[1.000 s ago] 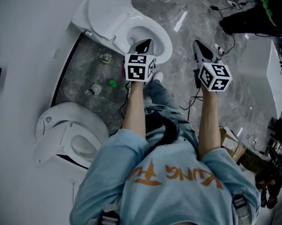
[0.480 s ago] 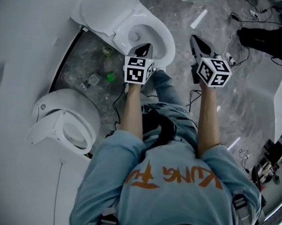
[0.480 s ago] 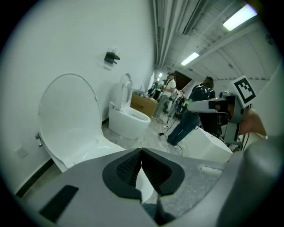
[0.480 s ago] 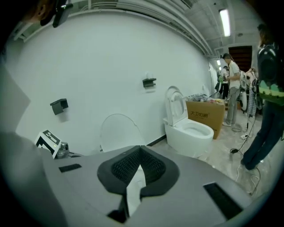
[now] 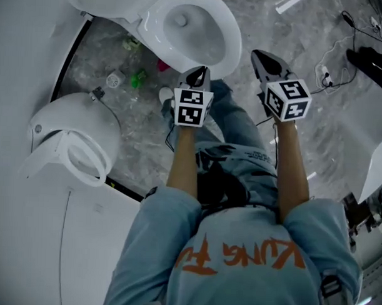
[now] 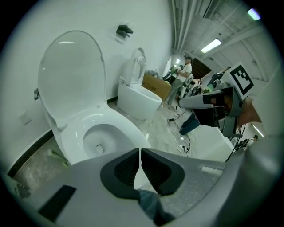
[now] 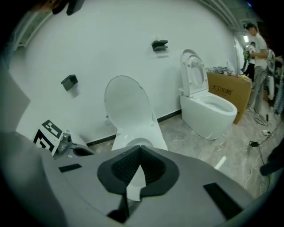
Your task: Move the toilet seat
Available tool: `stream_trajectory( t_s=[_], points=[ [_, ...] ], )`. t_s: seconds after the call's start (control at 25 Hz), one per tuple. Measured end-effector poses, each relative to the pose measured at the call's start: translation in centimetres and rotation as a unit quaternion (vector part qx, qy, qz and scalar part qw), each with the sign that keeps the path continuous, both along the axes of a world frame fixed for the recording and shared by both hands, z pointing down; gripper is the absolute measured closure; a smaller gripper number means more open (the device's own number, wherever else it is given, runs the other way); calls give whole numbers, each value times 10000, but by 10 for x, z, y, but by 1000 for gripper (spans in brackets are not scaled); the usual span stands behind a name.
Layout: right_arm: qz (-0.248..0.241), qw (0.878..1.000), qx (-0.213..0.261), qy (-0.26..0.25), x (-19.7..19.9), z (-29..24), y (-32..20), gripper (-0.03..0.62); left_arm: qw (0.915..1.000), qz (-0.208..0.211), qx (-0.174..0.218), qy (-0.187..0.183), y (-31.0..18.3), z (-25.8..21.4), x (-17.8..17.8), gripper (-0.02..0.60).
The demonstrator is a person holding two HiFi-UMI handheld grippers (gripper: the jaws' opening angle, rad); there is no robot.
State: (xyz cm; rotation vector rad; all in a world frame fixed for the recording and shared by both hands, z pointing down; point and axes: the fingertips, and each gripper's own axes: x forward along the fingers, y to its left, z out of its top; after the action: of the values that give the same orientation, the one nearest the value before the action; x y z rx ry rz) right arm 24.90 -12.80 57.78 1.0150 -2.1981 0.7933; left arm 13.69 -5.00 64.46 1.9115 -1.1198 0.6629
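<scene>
The white toilet (image 5: pixel 229 37) stands at the top of the head view with its seat and lid (image 6: pixel 71 75) tipped up against the wall. My left gripper (image 5: pixel 198 69) hovers just off the bowl's front rim, shut and holding nothing. In the left gripper view its jaws (image 6: pixel 140 150) meet in front of the open bowl (image 6: pixel 100 137). My right gripper (image 5: pixel 257 55) is to the right of the bowl, also shut and empty. In the right gripper view the gripper (image 7: pixel 140 147) faces the raised lid (image 7: pixel 128 106).
A second toilet (image 5: pixel 72 144) sits at the left by the wall. Bottles and a green item (image 5: pixel 138 78) litter the floor between them. Cables (image 5: pixel 325 75) run at the right. A third toilet (image 7: pixel 208 104), a cardboard box (image 7: pixel 226 95) and a person (image 7: pixel 257 57) are farther off.
The view has shifted, so the toilet sits higher in the frame. My left gripper, which overlapped the bowl, is now just off its front rim. Both grippers stay shut.
</scene>
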Motion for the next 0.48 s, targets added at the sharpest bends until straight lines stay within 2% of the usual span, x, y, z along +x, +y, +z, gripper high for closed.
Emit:
stream_trajectory(
  t_s=[0.32,0.48],
  points=[
    [-1176,9923,-372,-46,-21,83,9,594,9983,502,-159,-249,-6,69,19,580],
    [-1784,9828,-441,-159,-38,113,18,594,9982,516,-261,-126,8,94,25,552]
  ],
)
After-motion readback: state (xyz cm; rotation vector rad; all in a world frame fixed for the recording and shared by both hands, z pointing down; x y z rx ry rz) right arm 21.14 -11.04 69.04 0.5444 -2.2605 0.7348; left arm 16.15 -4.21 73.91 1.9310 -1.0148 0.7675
